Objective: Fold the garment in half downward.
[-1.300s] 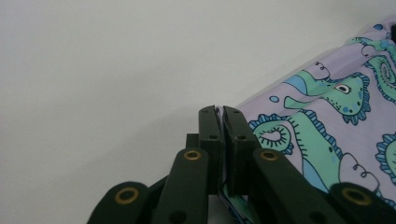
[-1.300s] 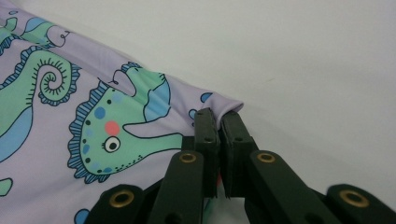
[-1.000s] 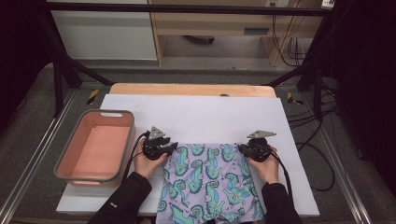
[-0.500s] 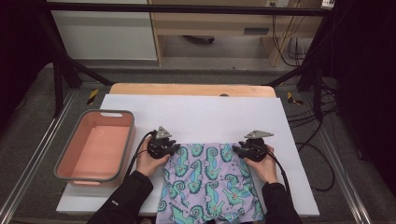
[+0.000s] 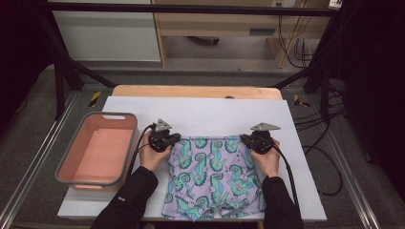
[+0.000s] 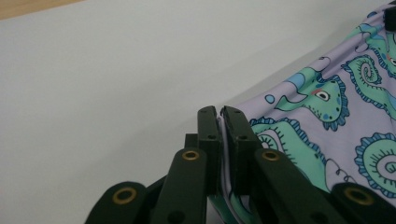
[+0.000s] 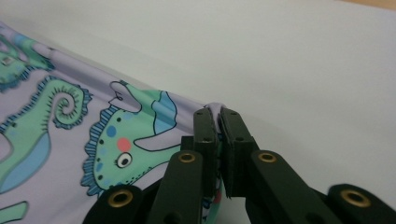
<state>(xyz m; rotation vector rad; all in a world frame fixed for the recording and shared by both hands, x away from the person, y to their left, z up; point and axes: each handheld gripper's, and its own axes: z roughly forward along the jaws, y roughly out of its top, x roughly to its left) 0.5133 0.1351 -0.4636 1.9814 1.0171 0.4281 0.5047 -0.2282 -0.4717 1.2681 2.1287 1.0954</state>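
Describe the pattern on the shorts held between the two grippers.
The shorts are lilac with teal-green seahorses, blue accents; clearest in the right gripper view.

Left gripper point(image 6: 218, 116) clamped on the corner of the shorts point(image 6: 327, 130) — its two black jaws have just been closing and now pinch the lilac hem between them. From the jaws the fabric, printed with teal seahorses, spreads right and upward; a pale sheet point(image 6: 116, 70) lies beyond — a strip of wood point(image 6: 28, 7) at its far edge.
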